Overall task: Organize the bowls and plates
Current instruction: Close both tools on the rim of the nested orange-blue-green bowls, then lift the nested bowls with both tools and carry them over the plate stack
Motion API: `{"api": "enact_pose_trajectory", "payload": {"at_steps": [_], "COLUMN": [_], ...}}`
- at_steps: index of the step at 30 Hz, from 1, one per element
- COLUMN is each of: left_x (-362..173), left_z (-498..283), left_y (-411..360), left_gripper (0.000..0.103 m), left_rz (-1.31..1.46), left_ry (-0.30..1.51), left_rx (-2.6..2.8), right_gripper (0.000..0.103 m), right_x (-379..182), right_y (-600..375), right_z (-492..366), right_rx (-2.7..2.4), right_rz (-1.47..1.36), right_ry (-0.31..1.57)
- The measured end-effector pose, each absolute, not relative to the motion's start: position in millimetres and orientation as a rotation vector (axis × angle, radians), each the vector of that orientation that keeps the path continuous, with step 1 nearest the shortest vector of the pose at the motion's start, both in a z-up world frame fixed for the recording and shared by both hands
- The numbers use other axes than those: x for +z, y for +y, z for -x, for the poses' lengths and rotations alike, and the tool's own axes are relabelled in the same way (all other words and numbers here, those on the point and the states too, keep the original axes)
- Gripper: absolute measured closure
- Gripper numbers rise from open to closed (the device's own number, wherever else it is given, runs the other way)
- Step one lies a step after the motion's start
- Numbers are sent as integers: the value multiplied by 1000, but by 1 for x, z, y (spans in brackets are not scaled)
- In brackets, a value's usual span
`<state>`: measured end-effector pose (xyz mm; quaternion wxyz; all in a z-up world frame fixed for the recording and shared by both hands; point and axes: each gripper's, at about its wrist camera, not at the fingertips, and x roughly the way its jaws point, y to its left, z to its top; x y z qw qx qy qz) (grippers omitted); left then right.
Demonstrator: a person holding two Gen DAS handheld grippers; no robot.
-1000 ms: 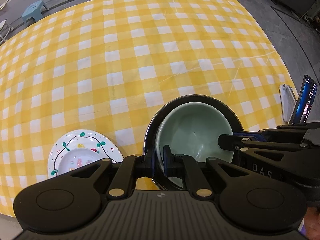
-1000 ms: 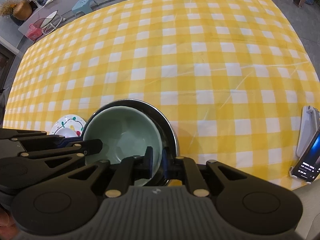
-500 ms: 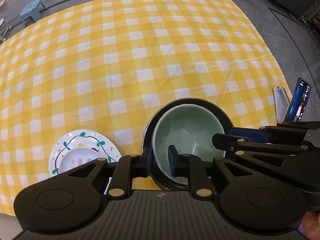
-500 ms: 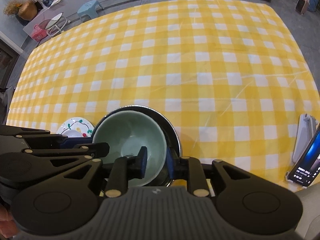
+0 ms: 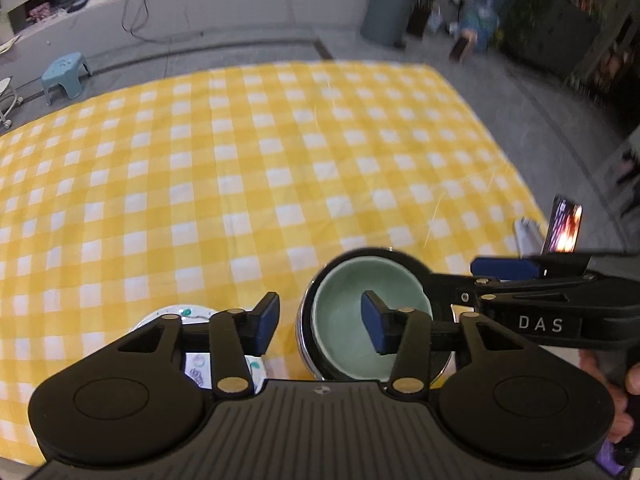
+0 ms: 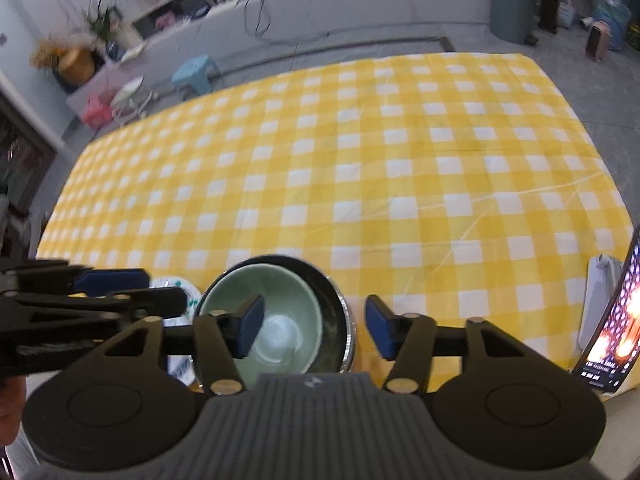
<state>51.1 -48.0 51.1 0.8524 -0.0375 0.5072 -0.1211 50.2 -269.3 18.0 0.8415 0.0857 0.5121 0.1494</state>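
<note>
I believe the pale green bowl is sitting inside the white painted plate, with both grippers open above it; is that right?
Not quite: the pale green bowl sits inside the dark metal-rimmed bowl, as the right wrist view shows. The white painted plate lies beside them. Both the left gripper and right gripper are open.

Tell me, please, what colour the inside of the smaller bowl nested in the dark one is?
Pale green; the small bowl shows best in the right wrist view.

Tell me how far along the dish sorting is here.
Done: the green bowl sits nested in the dark bowl. In hand: nothing; the left gripper and right gripper have just been opening, with no dish pressed between their fingers. Left: the painted plate lies apart on the cloth.
</note>
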Motion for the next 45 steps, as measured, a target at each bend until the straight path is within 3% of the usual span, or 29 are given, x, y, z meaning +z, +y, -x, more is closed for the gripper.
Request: {"api": "enact_pose_trajectory", "payload": {"at_steps": [4,15,45], "left_x": [35,-30,-75], "left_z": [-34,-29,-49], "left_y": [-36,-2,-13], "left_gripper": [33,33,34], "left_rz": [153,580,639], "left_ry": [952,910,1006], "left_rx": [-219,-210,-252], "right_gripper": [37,36,37], "right_x": [-5,-64,-80], "right_y": [-284,-299,-300], "right_z": [-39,-23,-23], "right_rx": [270,221,207], "right_rz": [-291,-619,-638], "right_ry": [1040,991,1021]}}
